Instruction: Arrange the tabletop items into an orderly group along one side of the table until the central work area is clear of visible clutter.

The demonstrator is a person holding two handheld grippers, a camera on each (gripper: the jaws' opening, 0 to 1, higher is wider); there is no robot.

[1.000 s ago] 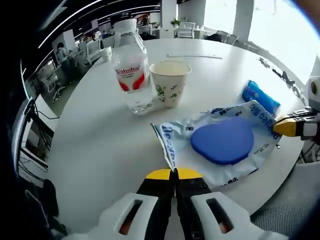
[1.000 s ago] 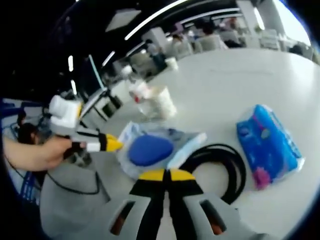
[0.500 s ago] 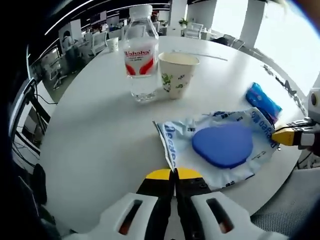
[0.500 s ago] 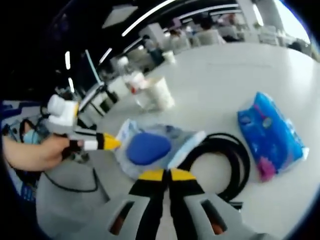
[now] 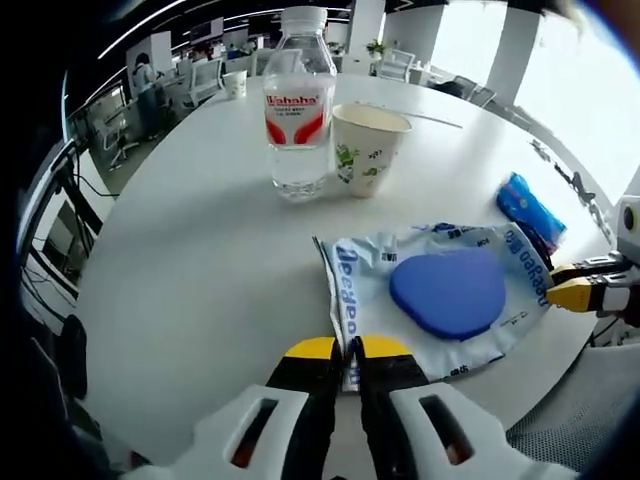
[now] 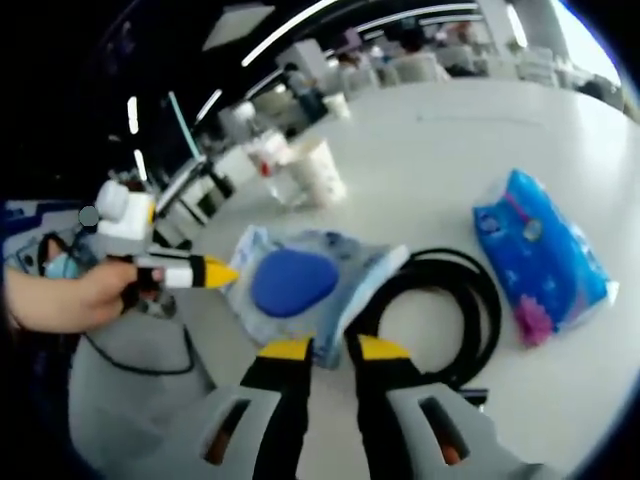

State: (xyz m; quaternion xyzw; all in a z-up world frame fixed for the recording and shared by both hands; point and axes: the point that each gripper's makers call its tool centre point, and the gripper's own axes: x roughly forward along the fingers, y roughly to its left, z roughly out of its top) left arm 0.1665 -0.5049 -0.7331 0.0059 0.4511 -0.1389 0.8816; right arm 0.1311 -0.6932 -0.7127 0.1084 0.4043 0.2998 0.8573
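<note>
A clear plastic bag (image 5: pixel 360 275) holding a blue disc (image 5: pixel 448 290) lies on the white round table (image 5: pixel 200 270). My left gripper (image 5: pixel 345 350) is shut on the bag's near corner. Coming in from the right, the right gripper (image 5: pixel 585 285) reaches the bag's far end. In the right gripper view, my right gripper (image 6: pixel 333 348) stands open just short of the bag (image 6: pixel 345 295) and its blue disc (image 6: pixel 292 282). The left gripper (image 6: pixel 195 272), held by a hand (image 6: pixel 70 295), touches the bag's other side.
A water bottle (image 5: pixel 297 110) and a paper cup (image 5: pixel 368 148) stand together behind the bag. A blue tissue pack (image 6: pixel 540 260) and a coiled black cable (image 6: pixel 440 310) lie beside the bag. The table edge runs close under both grippers.
My right gripper's jaws have parted from shut to open. The left gripper stays closed on the bag's corner; both views shifted slightly with the hands.
</note>
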